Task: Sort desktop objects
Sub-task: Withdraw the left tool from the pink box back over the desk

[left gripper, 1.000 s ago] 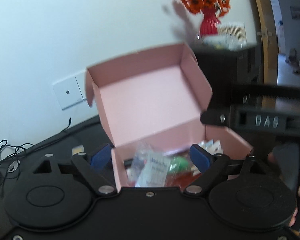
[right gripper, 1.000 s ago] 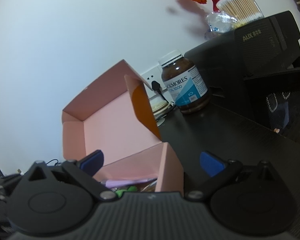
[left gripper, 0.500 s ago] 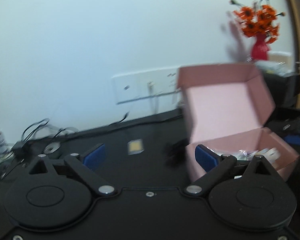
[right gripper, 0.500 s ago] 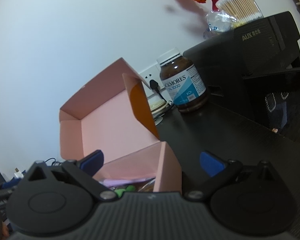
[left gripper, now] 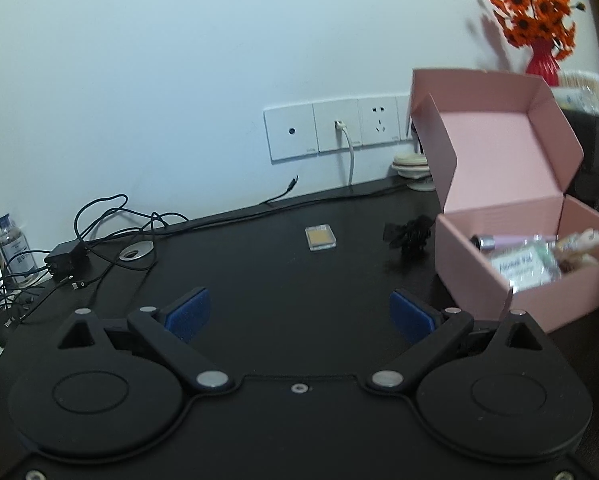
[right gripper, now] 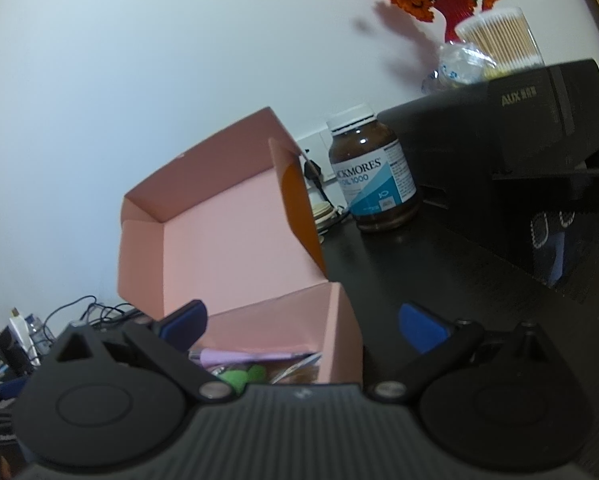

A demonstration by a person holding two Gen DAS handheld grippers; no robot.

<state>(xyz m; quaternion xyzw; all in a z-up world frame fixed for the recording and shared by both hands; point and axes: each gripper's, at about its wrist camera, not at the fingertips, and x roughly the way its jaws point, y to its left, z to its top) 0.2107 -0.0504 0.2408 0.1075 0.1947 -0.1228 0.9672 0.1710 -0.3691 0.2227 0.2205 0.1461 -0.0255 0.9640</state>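
Fingers of both grippers stand apart and empty: the left gripper (left gripper: 299,312) faces the small tan case (left gripper: 320,237) and black hair clip (left gripper: 409,234) lying loose just left of the pink box (left gripper: 475,264), probably next to collect; the right gripper (right gripper: 299,322) hovers over that box, whose lid stands up so items can drop in

Left gripper (left gripper: 299,314) spread wide, holding nothing; right gripper (right gripper: 301,322) likewise agape (blue pads (right gripper: 421,326) well apart), empty.
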